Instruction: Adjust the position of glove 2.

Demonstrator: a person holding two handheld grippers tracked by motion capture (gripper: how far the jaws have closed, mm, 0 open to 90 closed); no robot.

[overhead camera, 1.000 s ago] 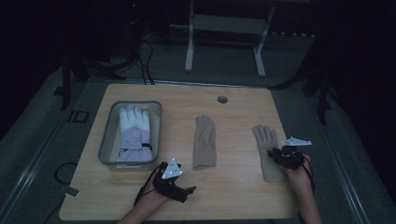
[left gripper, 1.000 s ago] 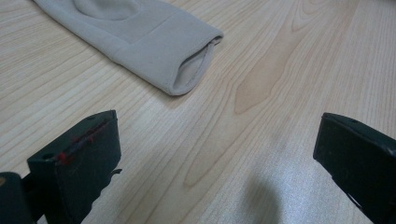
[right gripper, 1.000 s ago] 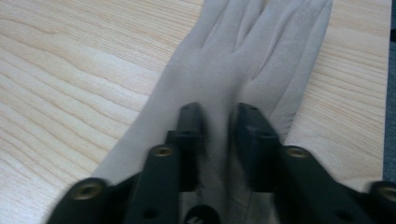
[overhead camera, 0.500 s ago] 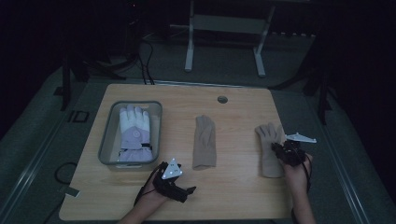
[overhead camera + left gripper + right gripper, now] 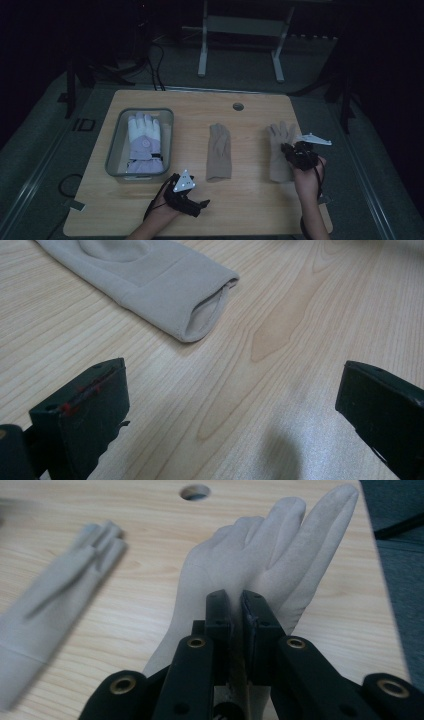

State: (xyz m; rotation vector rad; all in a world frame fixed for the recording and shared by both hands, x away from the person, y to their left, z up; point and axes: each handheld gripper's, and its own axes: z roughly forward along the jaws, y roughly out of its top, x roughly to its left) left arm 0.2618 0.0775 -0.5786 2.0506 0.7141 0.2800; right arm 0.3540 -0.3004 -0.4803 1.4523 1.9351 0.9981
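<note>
Dark floor surrounds our wooden worktop [image 5: 200, 210], where we see a cable hole [image 5: 238, 106] near the far edge. At the left stands a clear bin [image 5: 113, 155] holding a white and lilac glove [image 5: 143, 142]. A beige glove [image 5: 219, 157] lies flat at the middle, its cuff opening toward us. A second beige glove [image 5: 278, 145] lies at the right, fingers pointing away from us. Our right tool [image 5: 292, 150] sits over its cuff end; its jaws have just been closing, and they now pinch a fold of that glove's fabric between them. Our left tool [image 5: 200, 205] rests on the near worktop just short of the middle glove's cuff, jaws wide apart with bare wood between them.
</note>
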